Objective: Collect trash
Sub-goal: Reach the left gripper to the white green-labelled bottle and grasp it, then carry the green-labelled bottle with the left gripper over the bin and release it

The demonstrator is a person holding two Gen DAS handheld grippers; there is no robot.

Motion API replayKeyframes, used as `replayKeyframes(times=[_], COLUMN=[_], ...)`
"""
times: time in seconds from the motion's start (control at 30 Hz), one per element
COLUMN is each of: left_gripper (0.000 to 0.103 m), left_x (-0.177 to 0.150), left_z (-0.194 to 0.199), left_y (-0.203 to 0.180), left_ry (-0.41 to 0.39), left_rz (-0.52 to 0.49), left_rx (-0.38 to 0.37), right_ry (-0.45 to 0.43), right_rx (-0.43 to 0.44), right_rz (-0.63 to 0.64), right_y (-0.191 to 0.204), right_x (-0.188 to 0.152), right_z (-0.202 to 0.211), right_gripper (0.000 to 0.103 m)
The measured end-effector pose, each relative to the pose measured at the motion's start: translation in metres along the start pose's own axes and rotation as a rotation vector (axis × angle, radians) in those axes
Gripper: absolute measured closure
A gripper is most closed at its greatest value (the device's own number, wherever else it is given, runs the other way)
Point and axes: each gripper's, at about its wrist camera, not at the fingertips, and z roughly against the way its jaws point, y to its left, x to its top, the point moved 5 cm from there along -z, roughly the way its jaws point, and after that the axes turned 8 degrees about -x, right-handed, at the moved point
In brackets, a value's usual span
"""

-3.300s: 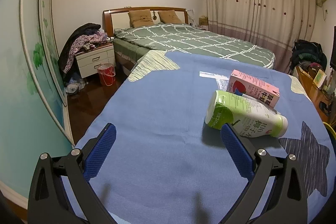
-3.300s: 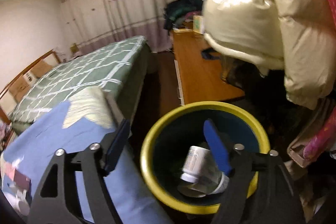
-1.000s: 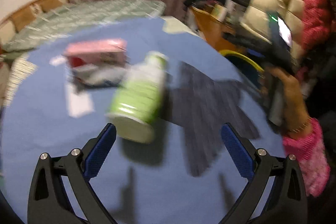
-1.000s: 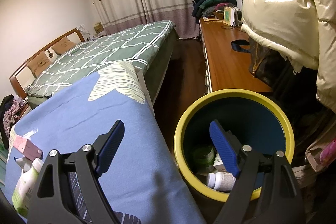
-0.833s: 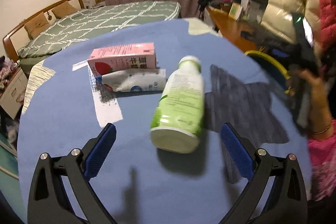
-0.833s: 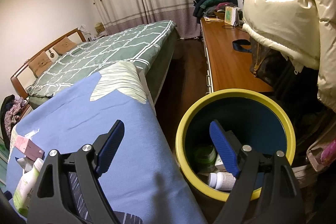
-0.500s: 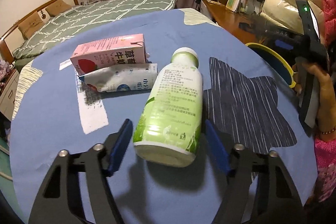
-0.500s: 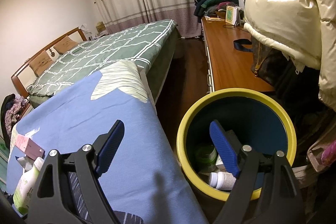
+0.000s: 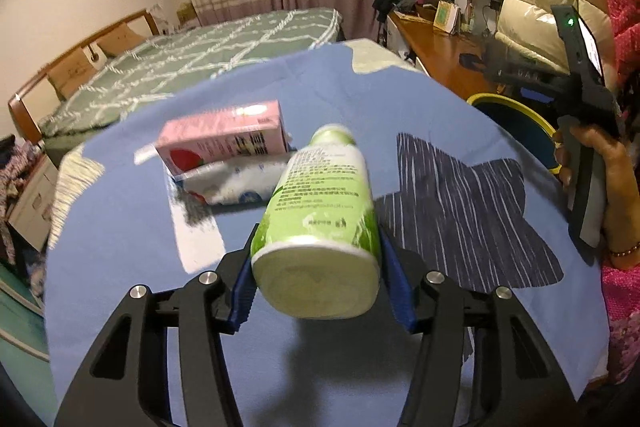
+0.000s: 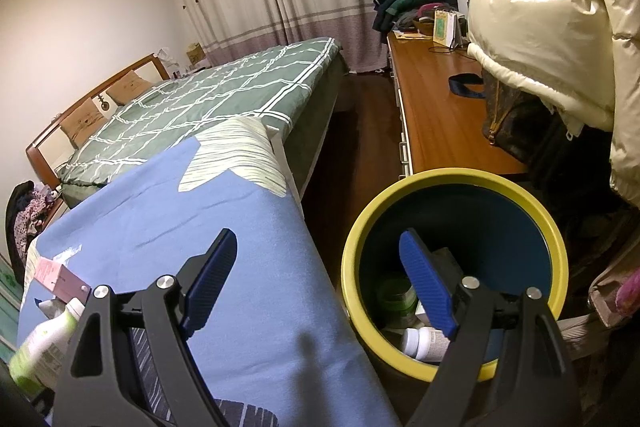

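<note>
Closing on the green bottle [image 9: 320, 211], the left gripper [image 9: 318, 279] has its two blue pads [image 9: 242, 291] flat against the bottle's sides near the base, so the bottle sits clamped between the fingers with its round bottom toward the camera and its white cap pointing away over the blue cloth [image 9: 120, 307]. Beyond the fingertips and a little to the left lies a pink carton [image 9: 220, 139], with a white crumpled packet [image 9: 236, 183] just in front of it and touching the bottle's far side. To the right of the fingers the cloth carries a dark striped star patch [image 9: 468, 211], and past that the yellow rim of a bin [image 9: 504, 103] shows beside the person's right hand [image 9: 600, 163]. The right gripper [image 10: 316, 283] hangs with its fingers wide apart and nothing between them; the left finger is over the edge of the blue cloth and the right finger is over the mouth of the bin [image 10: 556, 255]. Below the right finger, at the bottom of the bin, lie a white pill bottle [image 10: 424, 343] and a green tub [image 10: 394, 297]. The green bottle also appears low at the left edge of the right wrist view, well to the left of those fingers.
</note>
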Motion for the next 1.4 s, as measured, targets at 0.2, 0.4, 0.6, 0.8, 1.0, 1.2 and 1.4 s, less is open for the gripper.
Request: replayKeyframes(times=[0.2, 0.4, 0.6, 0.8, 1.0, 1.2, 1.4], left_gripper=[0.05, 0.051, 0.051, 0.051, 0.051, 0.051, 0.051], left_x=[0.025, 0.052, 0.072, 0.088, 0.099, 0.114, 0.135], left_z=[0.021, 0.029, 0.021, 0.011, 0.007, 0.001, -0.009], left_y=[0.002, 0.01, 0.017, 0.013, -0.004, -0.033, -0.072], left_ry=[-0.071, -0.111, -0.126, -0.124, -0.121, -0.123, -0.115], left_rz=[-0.016, -0.003, 0.027, 0.033, 0.002, -0.031, -0.068], left_rx=[0.018, 0.039, 0.046, 0.035, 0.011, -0.031, -0.102], right_ry=[0.0, -0.001, 0.0, -0.014, -0.037, -0.083, -0.131], right_rx=[0.001, 0.006, 0.015, 0.022, 0.072, 0.062, 0.027], right_rz=[0.003, -0.003, 0.001, -0.008, 0.002, 0.062, 0.019], right_y=[0.001, 0.0, 0.001, -0.003, -0.011, -0.035, -0.08], right_x=[0.0, 0.001, 0.002, 0.005, 0.011, -0.005, -0.013], right_z=[0.001, 0.001, 0.001, 0.006, 0.029, 0.059, 0.085], right_gripper=[0.024, 0.024, 0.024, 0.024, 0.024, 0.024, 0.024])
